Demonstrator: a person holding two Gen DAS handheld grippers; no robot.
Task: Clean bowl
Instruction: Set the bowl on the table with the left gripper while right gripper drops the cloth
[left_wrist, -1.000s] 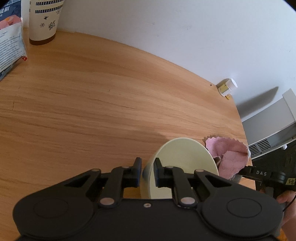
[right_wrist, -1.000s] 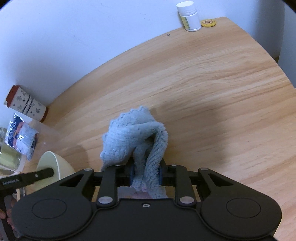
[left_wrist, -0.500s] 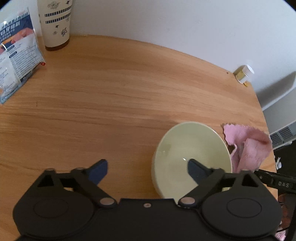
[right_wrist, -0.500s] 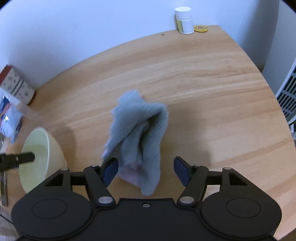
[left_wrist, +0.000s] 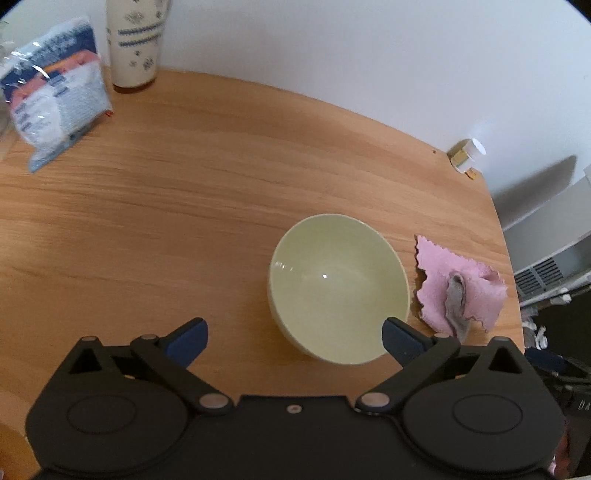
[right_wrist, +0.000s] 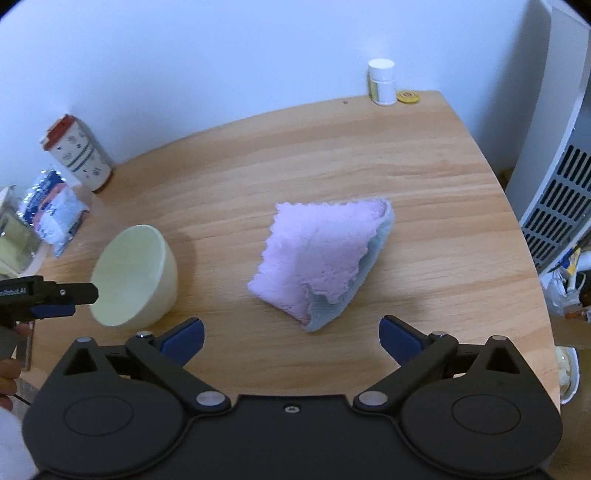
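A pale yellow-green bowl (left_wrist: 338, 286) stands upright and empty on the wooden table (left_wrist: 184, 206); it also shows in the right wrist view (right_wrist: 135, 275). A pink and grey cloth (right_wrist: 325, 256) lies crumpled on the table to the right of the bowl, also in the left wrist view (left_wrist: 460, 286). My left gripper (left_wrist: 293, 341) is open and empty, just in front of the bowl. My right gripper (right_wrist: 291, 338) is open and empty, just in front of the cloth.
A patterned cup (left_wrist: 135, 40) and a plastic packet (left_wrist: 55, 107) stand at the back left. A small white bottle (right_wrist: 382, 83) and a yellow cap (right_wrist: 406, 97) sit at the back right corner. A white appliance (right_wrist: 557, 177) stands beyond the table's right edge.
My left gripper opened and let go of the bowl's rim; the bowl now stands on the table. My right gripper opened and dropped the cloth onto the table. Both pulled back.
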